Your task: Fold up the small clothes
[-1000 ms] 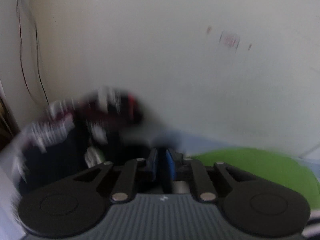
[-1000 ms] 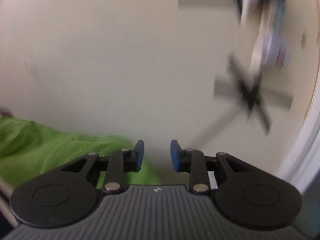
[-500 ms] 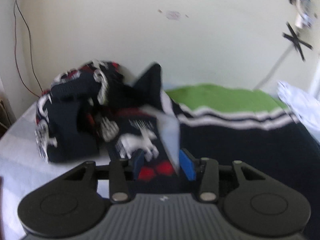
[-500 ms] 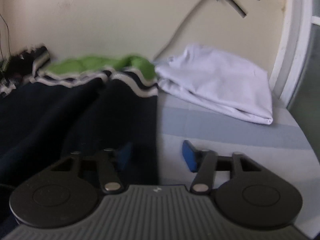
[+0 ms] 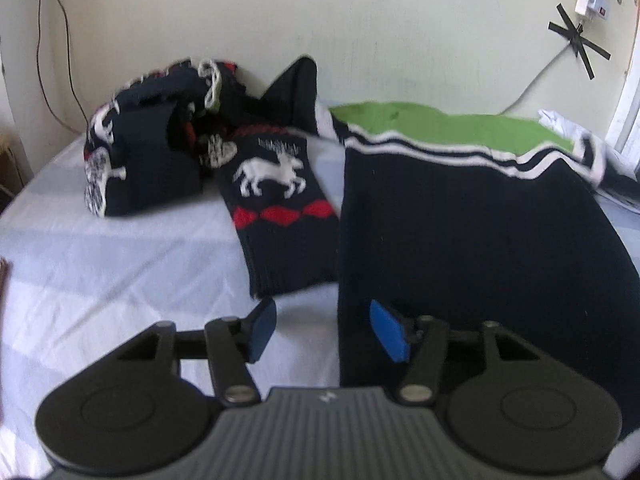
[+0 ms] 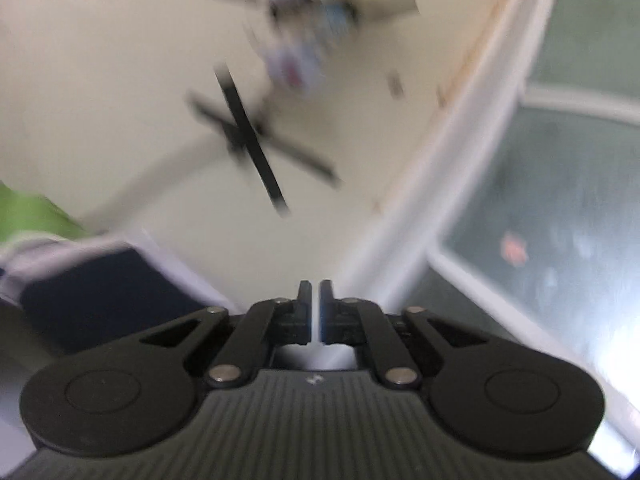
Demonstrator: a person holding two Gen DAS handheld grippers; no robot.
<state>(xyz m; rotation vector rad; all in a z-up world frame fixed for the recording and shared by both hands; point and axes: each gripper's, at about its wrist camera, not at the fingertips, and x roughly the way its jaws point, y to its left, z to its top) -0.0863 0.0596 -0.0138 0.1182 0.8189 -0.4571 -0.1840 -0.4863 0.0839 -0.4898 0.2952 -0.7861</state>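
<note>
Our left claw (image 5: 322, 330) has just been opening and hangs half-wide, empty, over the navy sweater's (image 5: 460, 240) hem on the pale blue bedsheet (image 5: 100, 264). Beside it lies a reindeer-patterned knit (image 5: 276, 192). Our right claw (image 6: 315, 294) has just closed on nothing, facing the cream wall (image 6: 100, 60).

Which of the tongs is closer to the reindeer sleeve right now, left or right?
Left. The left tongs hang open just short of the reindeer sleeve, near its cuff. The right tongs are shut, aimed at the wall, with no sleeve in their view.
</note>
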